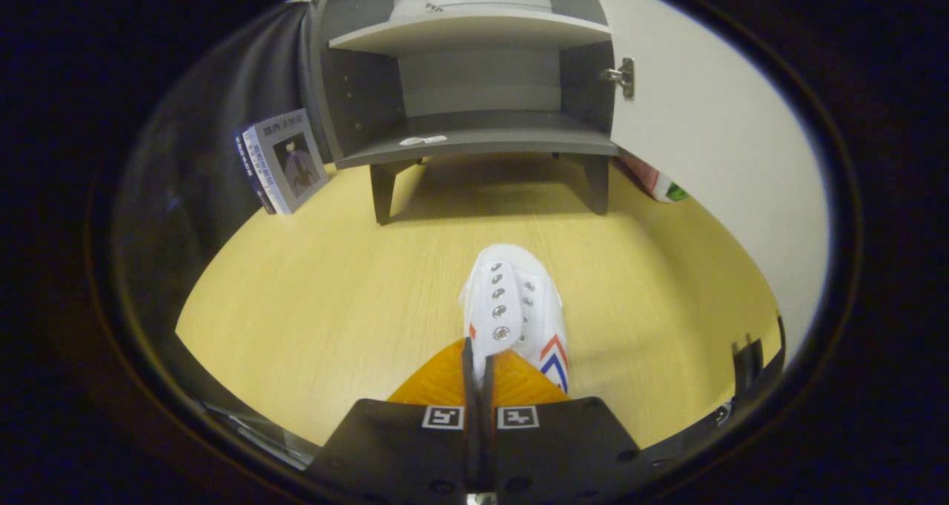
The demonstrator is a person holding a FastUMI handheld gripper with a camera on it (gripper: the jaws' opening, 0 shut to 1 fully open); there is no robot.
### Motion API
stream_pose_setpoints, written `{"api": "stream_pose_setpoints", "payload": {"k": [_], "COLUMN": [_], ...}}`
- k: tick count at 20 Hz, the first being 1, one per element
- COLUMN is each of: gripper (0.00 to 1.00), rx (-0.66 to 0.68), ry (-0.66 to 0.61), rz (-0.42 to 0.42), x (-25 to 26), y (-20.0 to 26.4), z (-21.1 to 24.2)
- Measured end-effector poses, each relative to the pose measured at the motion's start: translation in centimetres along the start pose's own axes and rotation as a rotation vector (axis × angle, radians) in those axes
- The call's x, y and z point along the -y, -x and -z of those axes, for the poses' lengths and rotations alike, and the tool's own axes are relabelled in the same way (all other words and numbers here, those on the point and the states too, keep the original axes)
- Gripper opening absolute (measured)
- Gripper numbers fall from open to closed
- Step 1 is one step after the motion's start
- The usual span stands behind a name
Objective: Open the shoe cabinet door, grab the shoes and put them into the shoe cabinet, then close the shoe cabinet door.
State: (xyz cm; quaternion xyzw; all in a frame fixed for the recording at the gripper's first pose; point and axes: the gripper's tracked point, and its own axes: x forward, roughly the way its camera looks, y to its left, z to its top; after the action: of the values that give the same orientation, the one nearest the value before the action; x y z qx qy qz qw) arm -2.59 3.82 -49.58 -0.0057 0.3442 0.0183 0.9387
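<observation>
A white shoe [515, 305] with metal eyelets and red and blue chevrons hangs just ahead of my fingers, its toe pointing toward the cabinet. My gripper [478, 357] is shut on the shoe's rear edge, both fingers pressed close together on it. The grey shoe cabinet [474, 90] stands beyond on short legs, its white door [712, 156] swung open to the right on a metal hinge [621, 76]. Its lower shelf [482, 138] and upper shelf [467, 32] are bare apart from small stickers.
A book [285, 160] leans against the cabinet's left side. A red, white and green packet [660, 182] lies behind the open door at the cabinet's right leg. Light wooden floor [311, 297] spreads between me and the cabinet. A dark object [749, 360] sits at the right.
</observation>
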Motion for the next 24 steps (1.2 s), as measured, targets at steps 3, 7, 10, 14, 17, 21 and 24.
{"api": "stream_pose_setpoints", "payload": {"k": [3, 7, 10, 14, 17, 21, 24], "gripper": [0.02, 0.02, 0.02, 0.02, 0.02, 0.02, 0.02], "rx": [0.012, 0.058, 0.104, 0.175, 0.250, 0.349, 0.416], "ry": [-0.006, -0.001, 0.001, 0.001, 0.005, -0.006, 0.038], "rz": [-0.012, -0.009, 0.000, 0.035, 0.067, 0.091, 0.104], "x": [-0.1, -0.5, -0.8, -1.2, -1.4, -2.0, -2.4], "y": [1.3, 4.2, 7.1, 11.9, 15.3, 18.9, 20.3], "z": [-1.5, -4.9, -8.4, -14.0, -18.6, -24.5, -28.4]}}
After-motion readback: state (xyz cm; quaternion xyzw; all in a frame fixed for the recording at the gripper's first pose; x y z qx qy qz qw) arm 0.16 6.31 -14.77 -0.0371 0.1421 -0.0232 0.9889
